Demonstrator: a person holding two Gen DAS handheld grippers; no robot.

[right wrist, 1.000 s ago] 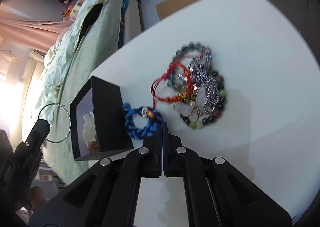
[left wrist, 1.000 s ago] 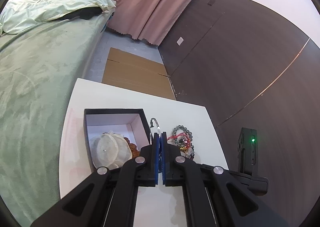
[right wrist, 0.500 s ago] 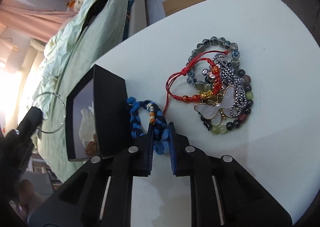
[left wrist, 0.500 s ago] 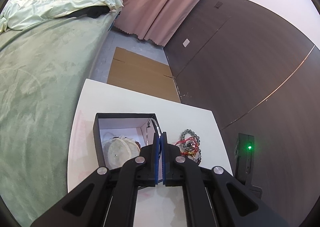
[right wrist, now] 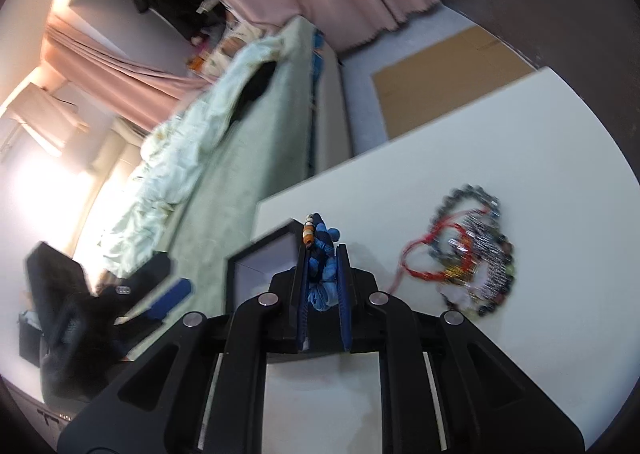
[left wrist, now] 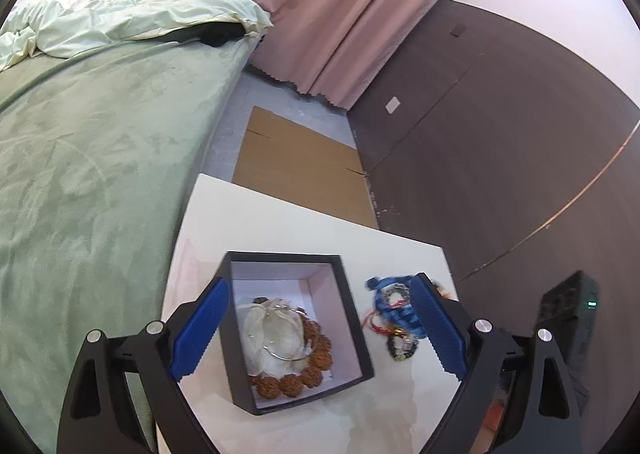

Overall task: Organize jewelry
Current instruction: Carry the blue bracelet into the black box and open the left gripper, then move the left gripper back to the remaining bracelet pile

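Left claw (left wrist: 318, 332): just opened wide, empty, above black square jewelry box (left wrist: 356, 338). Right claw (right wrist: 323, 272): pinching blue braided cord bracelet (right wrist: 320, 254).

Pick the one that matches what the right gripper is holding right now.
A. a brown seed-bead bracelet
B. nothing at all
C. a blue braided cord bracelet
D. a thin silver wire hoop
C: in the right wrist view the right gripper has its blue pads pressed on the blue braided cord bracelet, while the thin silver wire hoop and brown seed-bead bracelet lie in the black open box.
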